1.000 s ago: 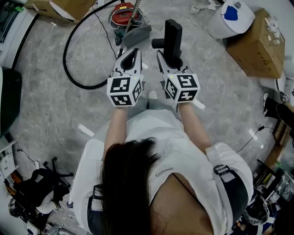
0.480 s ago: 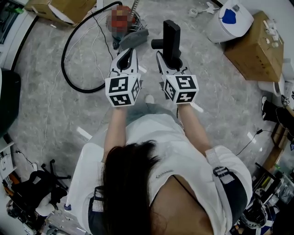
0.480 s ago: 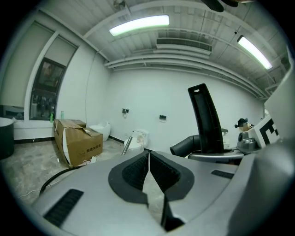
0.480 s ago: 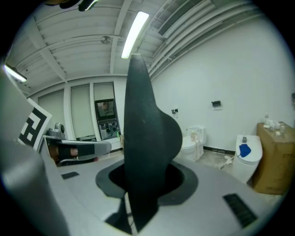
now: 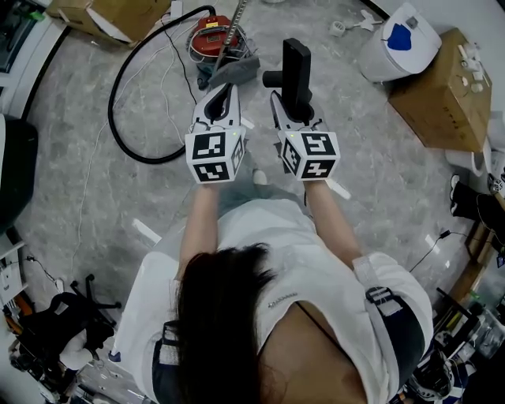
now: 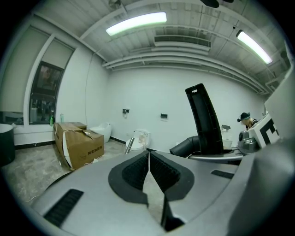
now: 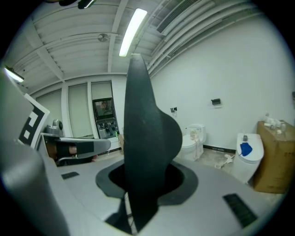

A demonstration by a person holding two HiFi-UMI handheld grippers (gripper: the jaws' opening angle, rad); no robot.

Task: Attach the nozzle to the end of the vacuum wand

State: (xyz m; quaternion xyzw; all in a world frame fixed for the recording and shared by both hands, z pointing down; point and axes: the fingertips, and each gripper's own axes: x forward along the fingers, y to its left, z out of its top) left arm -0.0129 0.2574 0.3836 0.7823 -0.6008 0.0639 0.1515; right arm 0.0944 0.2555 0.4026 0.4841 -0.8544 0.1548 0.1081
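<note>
Black rigid plastic nozzle point(image 5: 296, 67) is being gripped upright at its lower end by the right gripper point(image 5: 294, 109); probably light, stiff, slick. Left gripper point(image 5: 224, 93) is being held clenched, empty, beside it.

Grey marbled floor point(image 5: 394, 181), white walls point(image 6: 152, 92) (tube-lit).

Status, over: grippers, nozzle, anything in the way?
Left gripper shut, empty. Right gripper shut on black nozzle, upright. Wand ahead by red vacuum, unattached. Grey object lies between.
</note>
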